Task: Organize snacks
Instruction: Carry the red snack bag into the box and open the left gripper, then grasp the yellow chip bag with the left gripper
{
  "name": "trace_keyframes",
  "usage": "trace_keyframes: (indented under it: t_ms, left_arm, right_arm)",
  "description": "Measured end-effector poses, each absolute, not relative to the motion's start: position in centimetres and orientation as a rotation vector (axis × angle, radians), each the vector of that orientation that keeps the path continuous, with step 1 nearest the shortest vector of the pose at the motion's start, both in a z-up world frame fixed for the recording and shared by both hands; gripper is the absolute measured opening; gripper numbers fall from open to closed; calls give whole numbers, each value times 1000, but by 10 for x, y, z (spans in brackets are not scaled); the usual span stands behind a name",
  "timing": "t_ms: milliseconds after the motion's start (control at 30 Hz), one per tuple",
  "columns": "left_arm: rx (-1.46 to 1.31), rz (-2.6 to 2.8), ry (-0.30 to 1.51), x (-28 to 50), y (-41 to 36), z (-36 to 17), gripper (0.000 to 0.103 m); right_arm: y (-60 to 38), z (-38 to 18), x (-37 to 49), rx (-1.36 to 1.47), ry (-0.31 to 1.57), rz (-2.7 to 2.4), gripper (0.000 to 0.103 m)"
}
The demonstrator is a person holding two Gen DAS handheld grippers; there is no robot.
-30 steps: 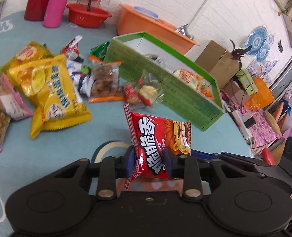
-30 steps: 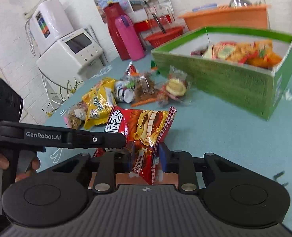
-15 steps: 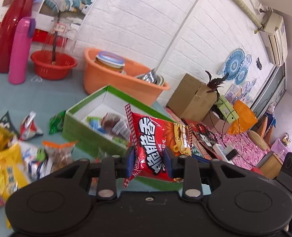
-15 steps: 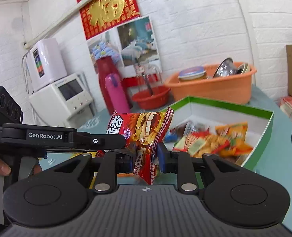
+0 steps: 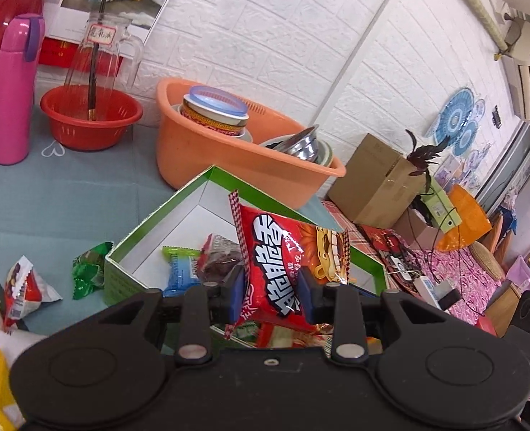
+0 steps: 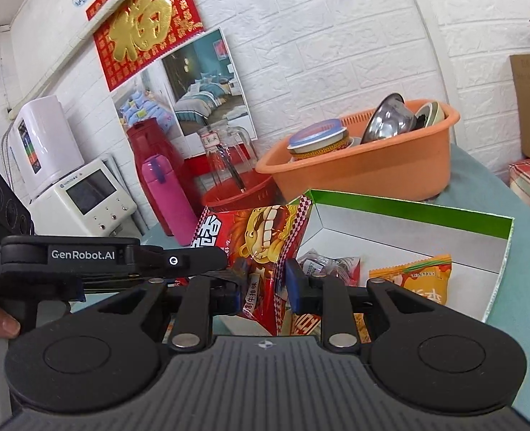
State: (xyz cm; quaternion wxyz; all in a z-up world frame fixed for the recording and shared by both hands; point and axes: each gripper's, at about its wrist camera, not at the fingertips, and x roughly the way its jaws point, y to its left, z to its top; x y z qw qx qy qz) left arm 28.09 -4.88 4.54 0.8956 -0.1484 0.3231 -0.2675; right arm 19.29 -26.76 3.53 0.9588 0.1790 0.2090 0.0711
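Note:
A red snack bag (image 5: 282, 251) with white characters and a lion face hangs over the open green box (image 5: 164, 212). My left gripper (image 5: 272, 294) is shut on the bag's lettered side. In the right wrist view what looks like the same red bag (image 6: 261, 237) is pinched at its lower edge by my right gripper (image 6: 265, 287), which is shut on it. The left gripper's black body (image 6: 85, 255) reaches in from the left to the bag, with a hand on its handle. The green box (image 6: 408, 204) holds several snack packets, among them an orange one (image 6: 419, 280).
Behind the box stands an orange basin (image 5: 229, 165) full of bowls. Farther left are a red basket (image 5: 89, 118) and a pink bottle (image 5: 13, 89). Loose snack packets (image 5: 24, 287) and a green packet (image 5: 89, 265) lie on the teal tablecloth left of the box.
Both grippers have carried the red bag up and forward, from over the bare tablecloth to above the green box. The loose snack pile has slid off to the lower left.

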Motion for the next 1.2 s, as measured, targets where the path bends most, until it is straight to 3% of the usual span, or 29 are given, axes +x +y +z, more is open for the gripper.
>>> trace_keyframes:
  t_ms: [67, 100, 133, 167, 233, 367, 433, 933, 1200]
  left_arm:
    - [-301, -541, 670, 288, -49, 40, 61]
    - [-295, -523, 668, 290, -49, 38, 83]
    - [-294, -510, 662, 290, -47, 36, 99]
    - [-297, -502, 652, 289, -46, 35, 103]
    - [-294, -490, 642, 287, -43, 34, 103]
    - [-284, -490, 660, 284, -42, 34, 103]
    - [-288, -495, 662, 278, -40, 36, 103]
    - [-259, -439, 588, 170, 25, 90, 103]
    - [-304, -228, 604, 155, 102, 65, 103]
  right_arm:
    - [-271, 28, 202, 369, 427, 143, 44]
    - [-271, 24, 206, 365, 432, 137, 51]
    - [-271, 21, 209, 356, 438, 120, 57]
    - [-271, 19, 211, 348, 437, 100, 61]
    - [-270, 15, 211, 316, 447, 71, 86]
    - [-266, 12, 205, 285, 450, 64, 93]
    - [-263, 15, 200, 279, 443, 58, 101]
    - [-224, 83, 119, 328, 388, 150, 103]
    - [-187, 86, 92, 309, 422, 257, 103]
